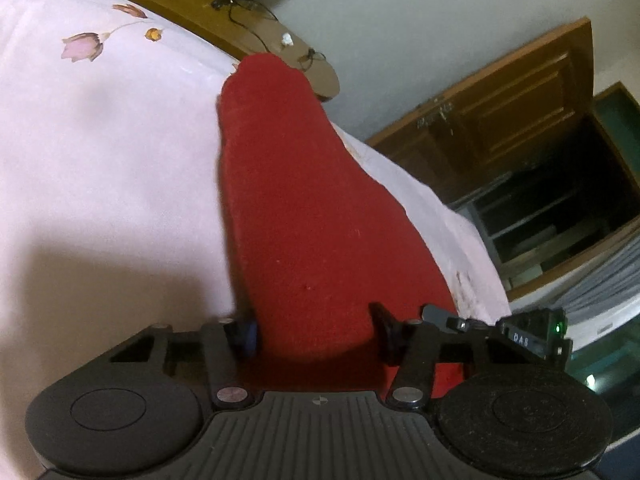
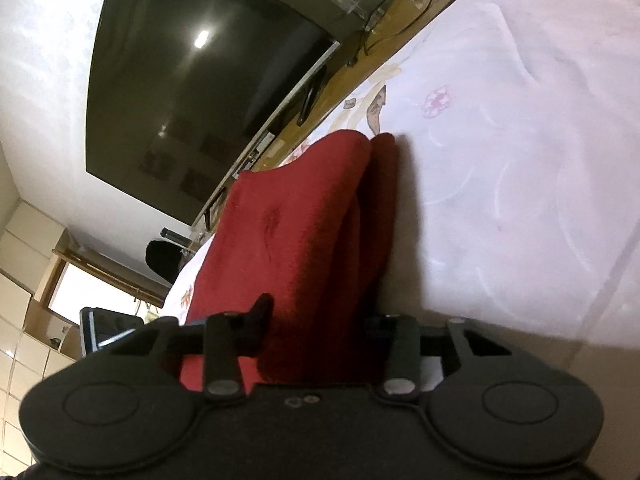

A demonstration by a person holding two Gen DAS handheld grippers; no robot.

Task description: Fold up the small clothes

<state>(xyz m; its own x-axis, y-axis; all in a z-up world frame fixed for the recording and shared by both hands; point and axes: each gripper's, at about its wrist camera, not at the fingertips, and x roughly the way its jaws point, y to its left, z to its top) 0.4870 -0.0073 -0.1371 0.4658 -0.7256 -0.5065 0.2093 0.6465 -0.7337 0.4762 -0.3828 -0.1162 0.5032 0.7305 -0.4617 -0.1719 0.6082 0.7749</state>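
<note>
Two grippers, one red garment [image 1: 304, 208], and both are right on top of it, so here's how we read it. The garment lies on the pink floral bedsheet [image 1: 100, 152], stretched out long, with its long axis running straight away from each camera toward the wooden shelf [image 1: 280, 40] along the far side of the bed. In the left wrist view the left gripper [image 1: 316, 334] has its fingers spread wide, one on each side of the garment's near end, with the cloth filling the gap between them; we'd call that parted, not clamped yet. In the right wrist view the right gripper [image 2: 320, 326] is much the same: fingers apart, red cloth bunched between them, and here the garment looks doubled, with a fold line running lengthwise and a second layer showing on the sheet side. Whether any finger actually touches the fabric we can't tell from this close. Neither gripper is clearly nearer, as both straddle an end of the cloth. Our guess is the next move is pinching the near edge, then carrying it along that long axis toward the shelf.
</note>
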